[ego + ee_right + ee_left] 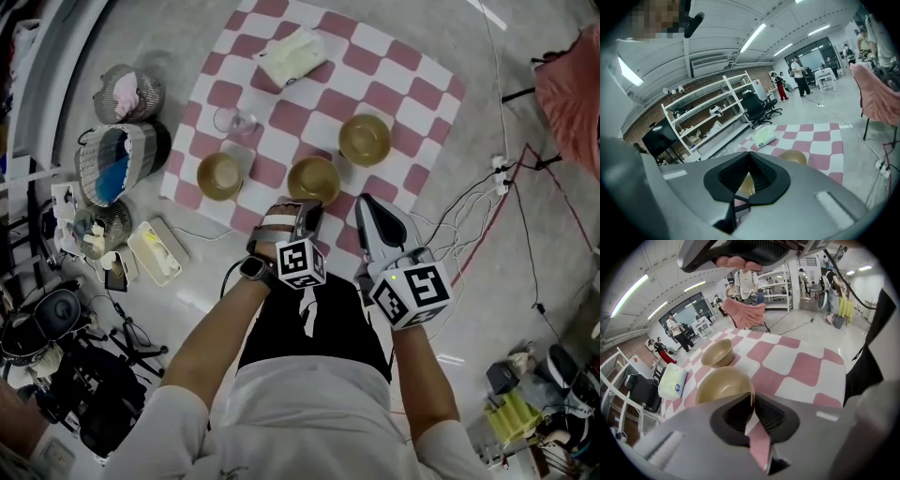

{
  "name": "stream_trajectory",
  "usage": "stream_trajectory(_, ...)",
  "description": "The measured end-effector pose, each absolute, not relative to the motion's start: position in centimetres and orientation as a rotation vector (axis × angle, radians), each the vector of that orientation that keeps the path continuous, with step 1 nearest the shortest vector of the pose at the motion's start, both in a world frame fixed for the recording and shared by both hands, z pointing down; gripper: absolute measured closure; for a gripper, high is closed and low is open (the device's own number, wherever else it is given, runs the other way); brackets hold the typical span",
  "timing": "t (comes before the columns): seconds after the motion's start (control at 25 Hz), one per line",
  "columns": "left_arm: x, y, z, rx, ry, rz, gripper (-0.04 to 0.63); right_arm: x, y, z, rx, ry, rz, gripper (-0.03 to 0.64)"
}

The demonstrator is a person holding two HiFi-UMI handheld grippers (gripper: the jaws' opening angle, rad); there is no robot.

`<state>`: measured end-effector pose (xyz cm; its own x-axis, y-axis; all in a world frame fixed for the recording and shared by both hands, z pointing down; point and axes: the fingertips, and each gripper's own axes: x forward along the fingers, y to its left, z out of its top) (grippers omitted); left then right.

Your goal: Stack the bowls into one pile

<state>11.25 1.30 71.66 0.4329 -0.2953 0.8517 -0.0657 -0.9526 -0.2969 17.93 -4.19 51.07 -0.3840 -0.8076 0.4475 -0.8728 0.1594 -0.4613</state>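
Both grippers are clenched. The right gripper (749,164) is empty. The left gripper (752,399) sits at the near rim of the middle bowl (723,386) on the checkered mat (801,366), maybe pinching it, hard to say. I'd grip the rim squarely and lift level.

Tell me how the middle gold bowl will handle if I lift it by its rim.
The middle bowl looks thin-walled and rigid, so it is probably light and stiff. Held at one rim point, it would likely tilt. Its smooth, shiny surface may slip between the jaws.
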Motion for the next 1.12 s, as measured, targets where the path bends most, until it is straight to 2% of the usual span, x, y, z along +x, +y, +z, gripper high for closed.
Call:
stream_trajectory(0.6, 10.1, 0.1, 67.6, -2.449, 0.386, -1.463, 0.578, 16.4, -4.5, 48.6, 1.686, -2.335, 0.984, 0.606)
stream_trajectory(1.12, 1.8, -1.7, 62.3, -2.399, 0.562, -1.431, 0.578, 10.2, -4.4, 44.4, 1.650, -2.406, 0.876, 0.606)
